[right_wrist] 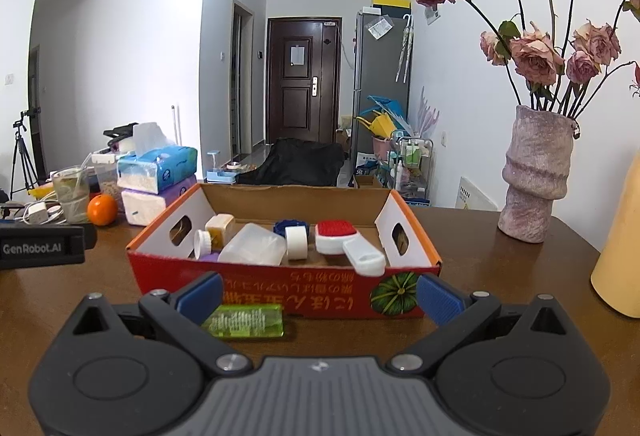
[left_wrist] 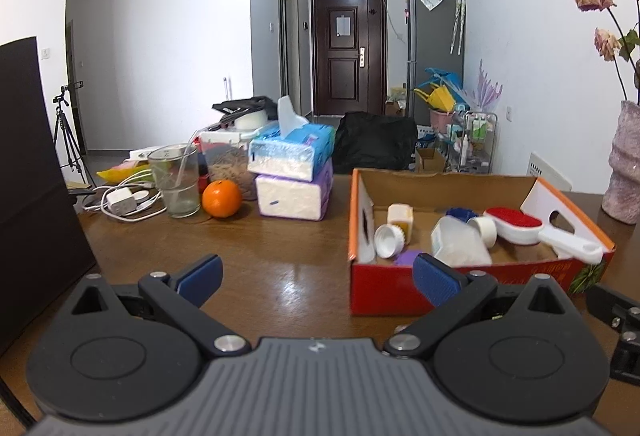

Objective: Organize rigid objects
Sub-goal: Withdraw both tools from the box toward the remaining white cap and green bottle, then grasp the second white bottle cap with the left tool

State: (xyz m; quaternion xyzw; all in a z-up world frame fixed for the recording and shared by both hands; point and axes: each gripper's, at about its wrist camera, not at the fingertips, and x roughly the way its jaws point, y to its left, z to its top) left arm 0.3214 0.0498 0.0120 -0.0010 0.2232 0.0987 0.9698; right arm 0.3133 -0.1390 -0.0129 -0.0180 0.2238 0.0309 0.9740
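On the brown table (right_wrist: 500, 268), a red cardboard box (right_wrist: 280, 288) is seen at 12 o'clock from the right gripper (right_wrist: 320, 300) and at 2 o'clock from the left gripper (left_wrist: 316, 278). Both grippers are held with fingers wide apart and nothing between them. Inside the box a clear container (right_wrist: 252, 246) lies at the centre, with a red-topped brush (right_wrist: 338, 238) at its 3 o'clock, a white cap (right_wrist: 297, 242) between them, and a white lid (right_wrist: 203, 243) at its 9 o'clock. A green transparent case (right_wrist: 244, 322) is seen on the table just in front of the box, beside the right gripper's left finger. Tissue packs (left_wrist: 294, 171) and an orange (left_wrist: 221, 197) are placed at the left gripper's 11 o'clock.
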